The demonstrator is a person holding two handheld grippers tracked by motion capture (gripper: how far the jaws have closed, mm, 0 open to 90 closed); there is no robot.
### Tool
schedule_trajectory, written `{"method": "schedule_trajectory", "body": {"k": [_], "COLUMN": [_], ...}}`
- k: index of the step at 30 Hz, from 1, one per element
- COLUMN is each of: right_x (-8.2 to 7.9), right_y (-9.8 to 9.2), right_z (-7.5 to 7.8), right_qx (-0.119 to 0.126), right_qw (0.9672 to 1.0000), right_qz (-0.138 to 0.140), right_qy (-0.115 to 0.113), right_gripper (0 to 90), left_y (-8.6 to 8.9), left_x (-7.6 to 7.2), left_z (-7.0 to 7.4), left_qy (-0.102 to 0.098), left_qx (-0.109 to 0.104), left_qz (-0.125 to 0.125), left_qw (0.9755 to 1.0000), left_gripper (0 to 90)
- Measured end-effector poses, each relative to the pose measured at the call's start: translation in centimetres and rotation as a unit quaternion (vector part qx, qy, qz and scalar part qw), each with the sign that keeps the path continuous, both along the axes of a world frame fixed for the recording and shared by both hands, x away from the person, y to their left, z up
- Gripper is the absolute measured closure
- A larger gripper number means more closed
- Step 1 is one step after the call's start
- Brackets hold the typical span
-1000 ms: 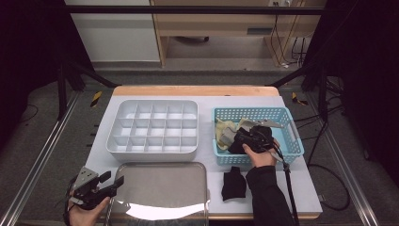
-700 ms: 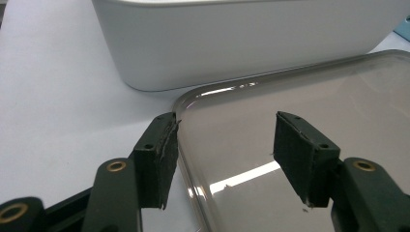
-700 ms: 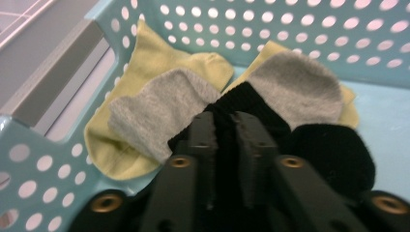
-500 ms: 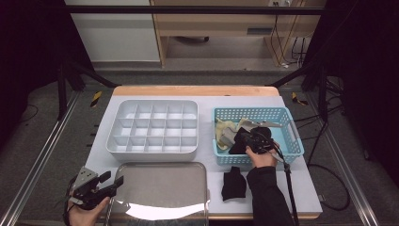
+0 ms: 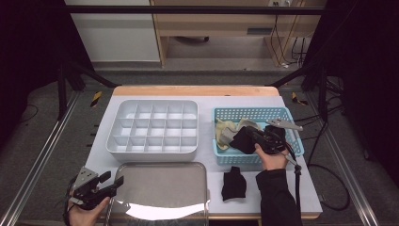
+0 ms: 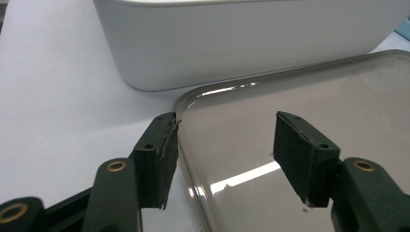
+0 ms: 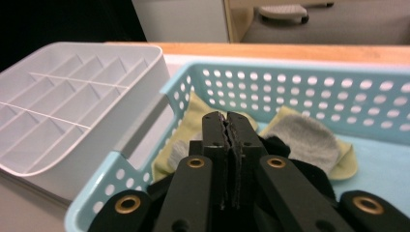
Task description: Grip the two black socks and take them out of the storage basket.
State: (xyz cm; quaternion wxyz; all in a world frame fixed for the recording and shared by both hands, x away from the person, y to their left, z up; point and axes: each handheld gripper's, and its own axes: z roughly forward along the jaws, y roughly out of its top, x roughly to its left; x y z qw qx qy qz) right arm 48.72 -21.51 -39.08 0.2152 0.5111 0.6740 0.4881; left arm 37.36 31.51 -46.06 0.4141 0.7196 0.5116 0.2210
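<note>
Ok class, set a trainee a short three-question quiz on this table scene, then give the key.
1. True or false: the left gripper has its jaws open by a corner of the metal tray.
2. Where does the black sock outside the basket lie? A: in the divided box. B: on the table, right of the tray. C: on the tray.
3. The right gripper is above the blue basket: are its jaws open or shut?

Key: 1 true. 2 B. 3 shut; the jaws have just been closing, and whether cloth is caught between them cannot be told.
</note>
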Motion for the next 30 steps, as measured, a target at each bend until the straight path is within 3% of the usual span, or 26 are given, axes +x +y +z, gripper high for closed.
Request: {"method": "schedule_trajectory", "body": {"k": [13, 21, 30], "right_x": [-1.5, -2.4, -5.1], "right_y": [-0.5, -0.4, 0.5], "right_z": [3.3, 4.9, 6.1], "right_qx": [0.015, 0.023, 0.024], "right_qw": [0.9977, 0.9956, 0.9923], "right_qz": [0.014, 0.028, 0.064], "right_qy": [-0.065, -0.086, -0.103], "right_gripper": [87.2, 87.2, 87.2], "left_y": [0.0, 0.0, 0.0], "left_x": [0.0, 0.0, 0.0], "left_z": [0.0, 0.0, 0.0], "left_qy": [0.000, 0.000, 0.000], "left_qx": [0.000, 0.000, 0.001], "left_qz": [0.000, 0.000, 0.001], "left_qw": [1.0000, 1.0000, 1.0000], "left_gripper": [40.8, 40.8, 40.8]}}
